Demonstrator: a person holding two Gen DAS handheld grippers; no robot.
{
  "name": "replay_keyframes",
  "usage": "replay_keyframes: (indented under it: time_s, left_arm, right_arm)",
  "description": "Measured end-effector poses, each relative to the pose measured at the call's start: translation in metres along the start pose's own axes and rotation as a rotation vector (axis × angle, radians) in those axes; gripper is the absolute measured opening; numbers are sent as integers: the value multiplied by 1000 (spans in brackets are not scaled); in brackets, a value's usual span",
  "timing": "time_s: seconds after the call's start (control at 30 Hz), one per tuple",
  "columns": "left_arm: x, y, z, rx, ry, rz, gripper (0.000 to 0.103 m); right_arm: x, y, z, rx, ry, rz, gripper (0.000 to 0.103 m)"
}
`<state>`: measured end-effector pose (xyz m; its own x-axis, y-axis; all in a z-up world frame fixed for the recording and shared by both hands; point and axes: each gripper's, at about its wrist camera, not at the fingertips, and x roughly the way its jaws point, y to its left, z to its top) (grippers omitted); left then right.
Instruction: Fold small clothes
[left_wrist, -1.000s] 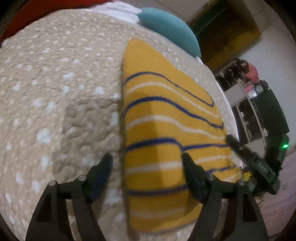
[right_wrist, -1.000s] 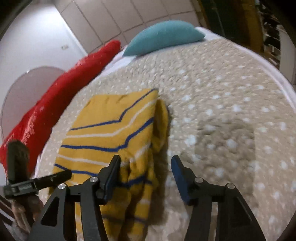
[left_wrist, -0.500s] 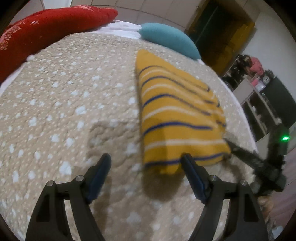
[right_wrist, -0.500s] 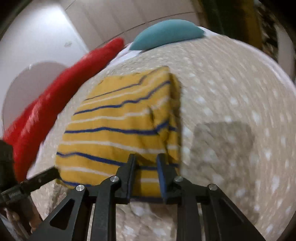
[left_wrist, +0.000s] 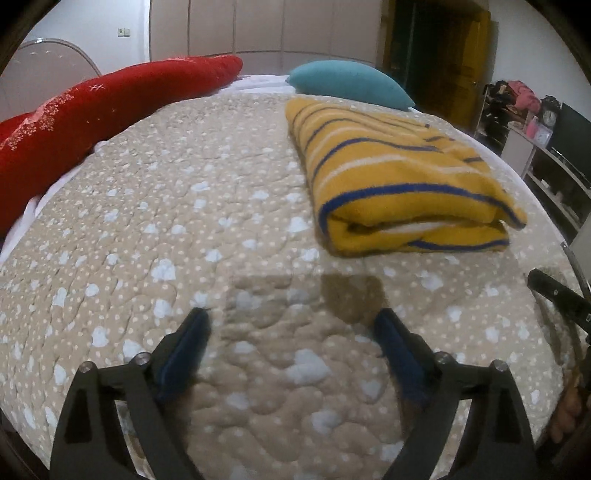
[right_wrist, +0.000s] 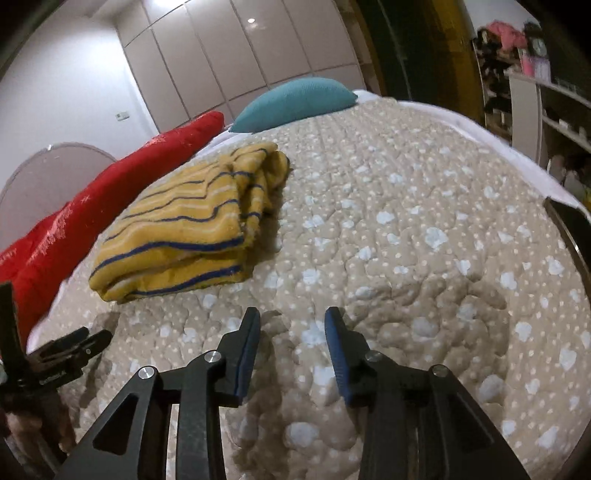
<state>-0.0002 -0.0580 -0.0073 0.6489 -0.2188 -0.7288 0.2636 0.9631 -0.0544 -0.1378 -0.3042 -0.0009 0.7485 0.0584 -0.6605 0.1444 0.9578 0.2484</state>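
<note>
A yellow garment with blue and white stripes lies folded on the beige spotted bedspread. It also shows in the right wrist view, ahead and to the left. My left gripper is open and empty, held above the bedspread, short of the garment's near edge. My right gripper is open and empty, above the bedspread, near and right of the garment. Each gripper shows at the edge of the other's view.
A red bolster lies along the bed's left side and a teal pillow at its head. Shelves with clutter stand to the right of the bed. White wardrobe doors are behind.
The right gripper shut on the garment's near edge half a second ago and has now let go and opened. Both grippers have pulled back from the garment, which lies folded.
</note>
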Motion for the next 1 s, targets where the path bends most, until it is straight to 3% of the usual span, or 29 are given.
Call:
replay_keyframes:
  time_s: [0.1,0.23,1.0]
  left_arm:
    - [0,0,-3,-1,-15,-3,94]
    - [1,2,-3,5,-21,5,95]
    - [-4,-5,-8,20,-51,40,95]
  right_arm:
    - [3,7,-6,-36,-31,-14,55]
    - [3,11,-12,-76,-71,-31,61]
    - [6,20,-16,-142,-97,-66,71]
